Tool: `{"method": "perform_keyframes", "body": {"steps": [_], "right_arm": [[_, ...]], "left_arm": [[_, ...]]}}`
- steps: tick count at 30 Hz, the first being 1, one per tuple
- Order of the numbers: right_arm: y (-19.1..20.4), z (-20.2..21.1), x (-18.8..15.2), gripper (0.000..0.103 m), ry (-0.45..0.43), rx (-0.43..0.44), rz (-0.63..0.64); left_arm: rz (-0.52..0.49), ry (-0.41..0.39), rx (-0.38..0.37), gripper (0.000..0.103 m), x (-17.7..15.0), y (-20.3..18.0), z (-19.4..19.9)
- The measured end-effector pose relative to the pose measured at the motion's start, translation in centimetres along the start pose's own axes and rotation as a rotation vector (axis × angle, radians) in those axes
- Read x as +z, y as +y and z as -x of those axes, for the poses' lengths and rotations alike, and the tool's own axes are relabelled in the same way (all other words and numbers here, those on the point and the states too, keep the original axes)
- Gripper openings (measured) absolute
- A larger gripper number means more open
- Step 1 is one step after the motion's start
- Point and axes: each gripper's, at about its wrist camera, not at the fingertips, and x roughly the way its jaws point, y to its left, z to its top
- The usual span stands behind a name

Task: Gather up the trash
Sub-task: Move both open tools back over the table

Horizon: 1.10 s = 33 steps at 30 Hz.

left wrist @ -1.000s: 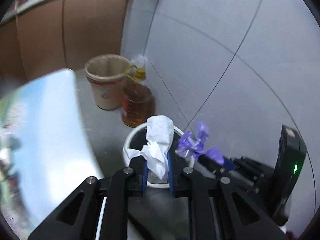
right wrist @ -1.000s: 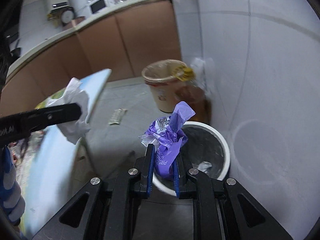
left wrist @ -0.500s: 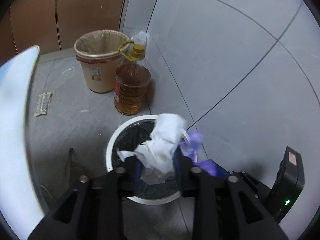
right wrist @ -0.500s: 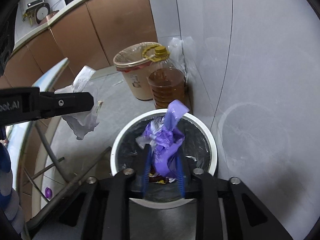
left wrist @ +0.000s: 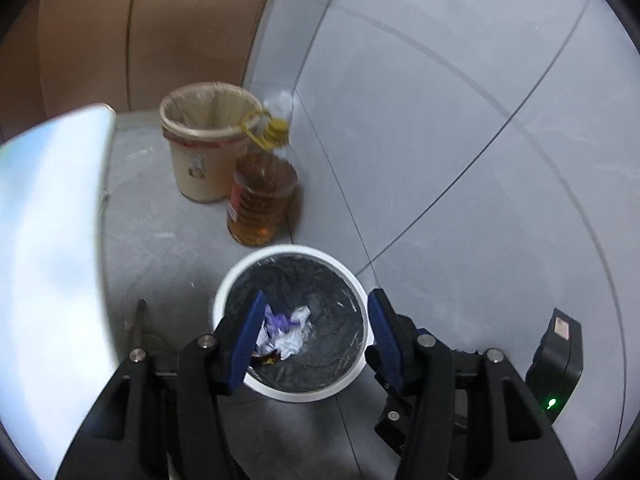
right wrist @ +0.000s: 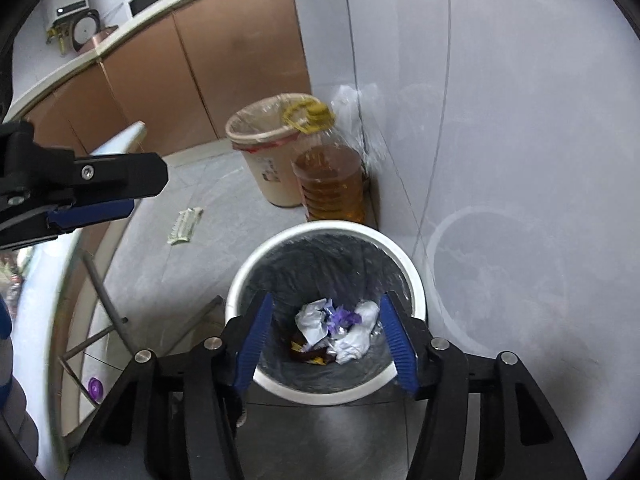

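Since the white bin (right wrist: 416, 280) sits straight below both claws, the dropped tissue (right wrist: 312, 322) and purple wrapper (right wrist: 340, 316) lie inside it, while left gripper (left wrist: 316, 328) and right gripper (right wrist: 326, 338), jaws just spread, hold nothing

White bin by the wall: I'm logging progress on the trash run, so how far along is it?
Done: the white tissue and purple wrapper lie inside the white bin. In hand: nothing; the left tongs and right tongs have just been opening and stand open above it. Left: a scrap on the floor, and a small purple item under the table.
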Motion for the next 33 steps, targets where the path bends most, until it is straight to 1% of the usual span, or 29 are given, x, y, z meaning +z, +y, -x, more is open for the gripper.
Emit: {"method": "perform_keyframes", "body": {"steps": [1, 3, 6, 8, 14, 17, 23, 29, 33], "right_arm": [[0.5, 0.9, 0.2, 0.058, -0.018, 0.007, 0.007], [1.4, 2.5, 0.6, 0.063, -0.050, 0.015, 0.021], [2.9, 5.4, 1.2, 0.064, -0.102, 0.037, 0.039], [4.1, 7.4, 1.4, 0.065, -0.140, 0.058, 0.056], [8.0, 13.0, 1.9, 0.065, -0.232, 0.130, 0.119], [10.2, 15.7, 1.8, 0.068, -0.271, 0.167, 0.157], [13.3, 20.0, 1.1, 0.068, -0.324, 0.230, 0.219], [15.9, 23.6, 0.0, 0.068, -0.367, 0.271, 0.280], [17.3, 26.9, -1.4, 0.068, -0.403, 0.300, 0.327]], "left_arm": [[-0.003, -0.032, 0.011, 0.052, -0.3, -0.1, 1.3], [-0.004, -0.082, 0.021, 0.052, -0.7, 0.1, 3.4], [-0.002, -0.177, 0.052, 0.052, -1.7, 0.5, 7.1], [-0.002, -0.213, 0.069, 0.052, -2.3, 0.9, 9.3], [-0.003, -0.245, 0.114, 0.052, -4.2, 3.0, 15.2], [0.013, -0.288, 0.145, 0.052, -5.6, 4.2, 18.5], [0.034, -0.350, 0.202, 0.052, -7.9, 6.1, 23.9], [0.062, -0.392, 0.242, 0.052, -10.4, 7.0, 28.3], [0.067, -0.429, 0.288, 0.052, -12.4, 6.8, 31.3]]}}
